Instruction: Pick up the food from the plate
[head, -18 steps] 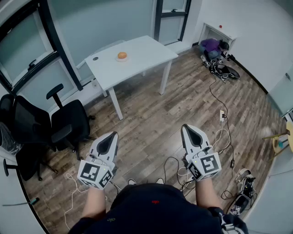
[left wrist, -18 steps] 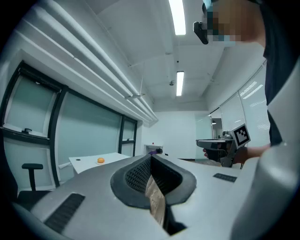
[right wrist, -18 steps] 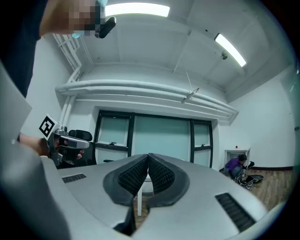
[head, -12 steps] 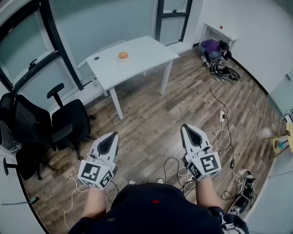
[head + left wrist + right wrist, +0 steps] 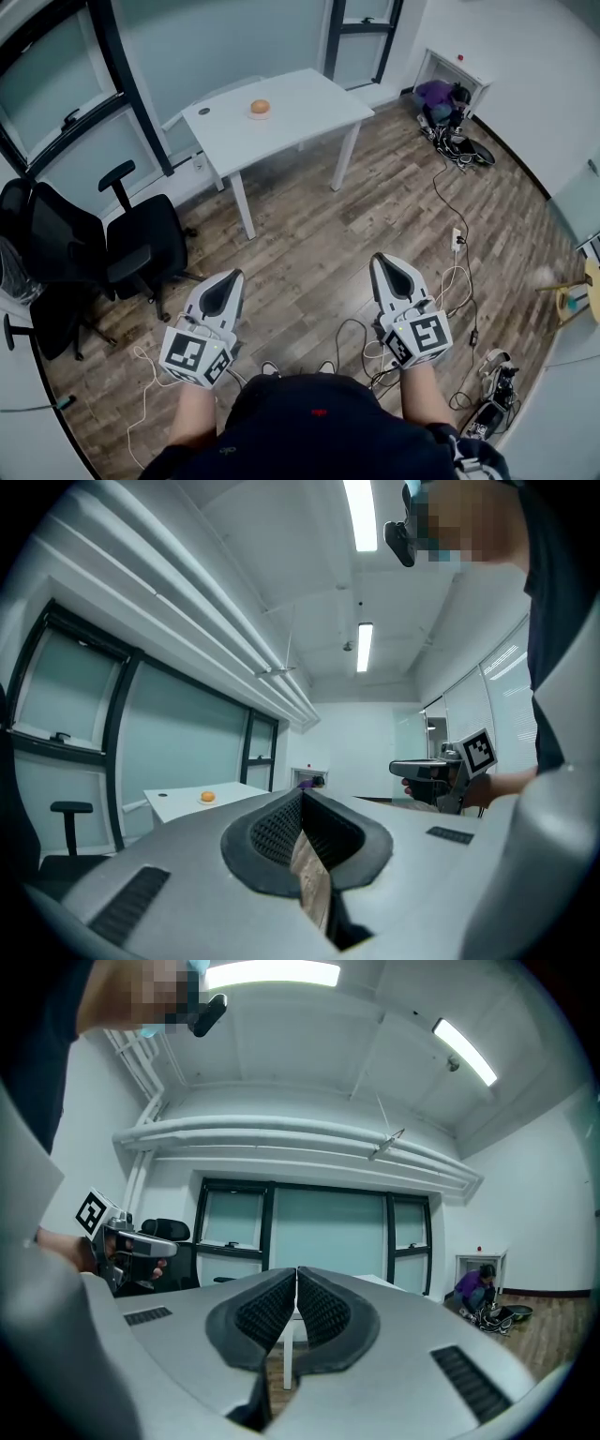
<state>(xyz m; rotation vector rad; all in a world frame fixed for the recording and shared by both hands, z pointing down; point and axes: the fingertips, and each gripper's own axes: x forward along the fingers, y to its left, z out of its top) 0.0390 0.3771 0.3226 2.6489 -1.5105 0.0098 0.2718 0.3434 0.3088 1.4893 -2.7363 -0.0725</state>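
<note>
An orange, round piece of food (image 5: 260,106) sits on a small plate (image 5: 260,114) near the far edge of a white table (image 5: 291,120) across the room. The left gripper view shows the food (image 5: 207,797) small and far off. My left gripper (image 5: 231,276) and right gripper (image 5: 382,260) are held low near my body, over the wooden floor and well short of the table. Both have their jaws together with nothing between them. In the right gripper view, the right gripper (image 5: 296,1275) points toward the windows.
Black office chairs (image 5: 141,246) stand at the left by the windows. Cables (image 5: 457,272) trail over the floor at the right. A person in purple (image 5: 435,94) crouches in the far right corner. A small dark disc (image 5: 203,111) lies on the table's left end.
The head view has shifted slightly, so the table and food sit a bit higher and further right in the picture. Both grippers hold the same pose, still shut.
</note>
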